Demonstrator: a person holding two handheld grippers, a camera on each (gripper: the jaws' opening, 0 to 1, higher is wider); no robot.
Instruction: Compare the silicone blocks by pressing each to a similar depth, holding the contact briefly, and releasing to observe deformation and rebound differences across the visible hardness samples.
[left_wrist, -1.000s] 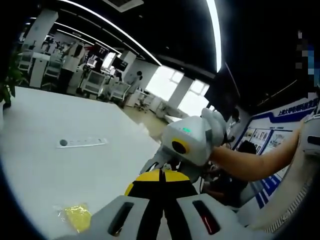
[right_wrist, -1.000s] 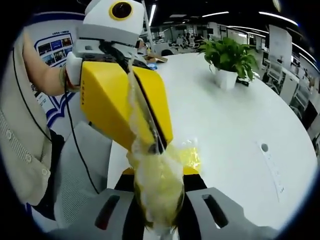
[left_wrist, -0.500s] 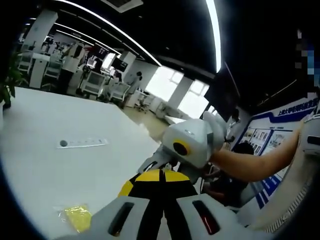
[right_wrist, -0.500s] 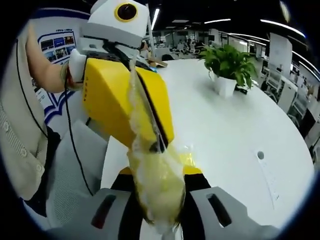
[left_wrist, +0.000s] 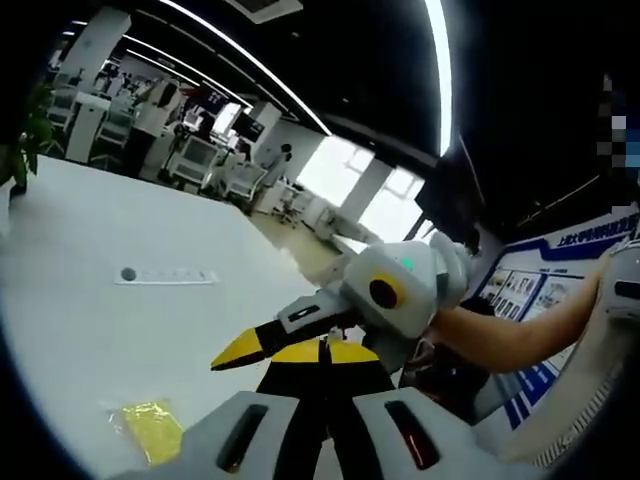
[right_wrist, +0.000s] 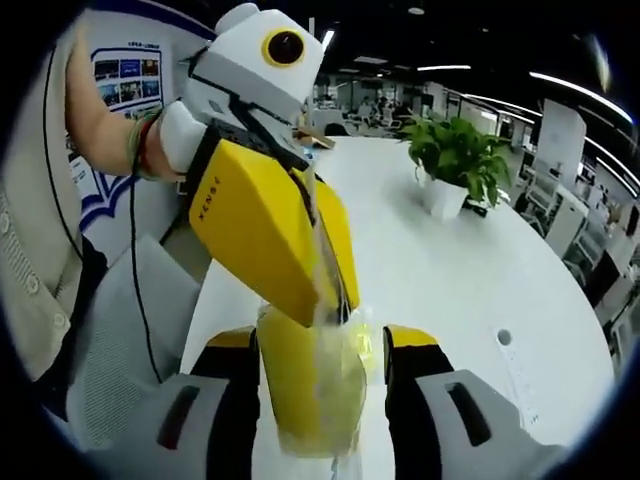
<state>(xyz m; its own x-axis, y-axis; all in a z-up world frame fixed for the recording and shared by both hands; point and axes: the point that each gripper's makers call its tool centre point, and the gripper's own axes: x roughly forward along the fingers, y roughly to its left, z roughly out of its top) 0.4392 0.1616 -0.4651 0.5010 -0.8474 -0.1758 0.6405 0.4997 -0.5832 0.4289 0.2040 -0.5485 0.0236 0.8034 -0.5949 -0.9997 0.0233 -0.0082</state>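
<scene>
A wide white table spreads away from both grippers, its far edge curving toward an office floor with desks; a potted plant stands on it well apart from the work, and a flat white strip lies out in the bare middle. Another yellow bagged piece lies on the table near its close edge.

The right gripper stands with its yellow-tipped jaws spread apart. Between them hangs a yellow block in a clear bag; whether the jaws touch it cannot be told.

The left gripper comes down from above, tilted, its jaws pressed together on the bag's top. A bare forearm reaches in behind it.
</scene>
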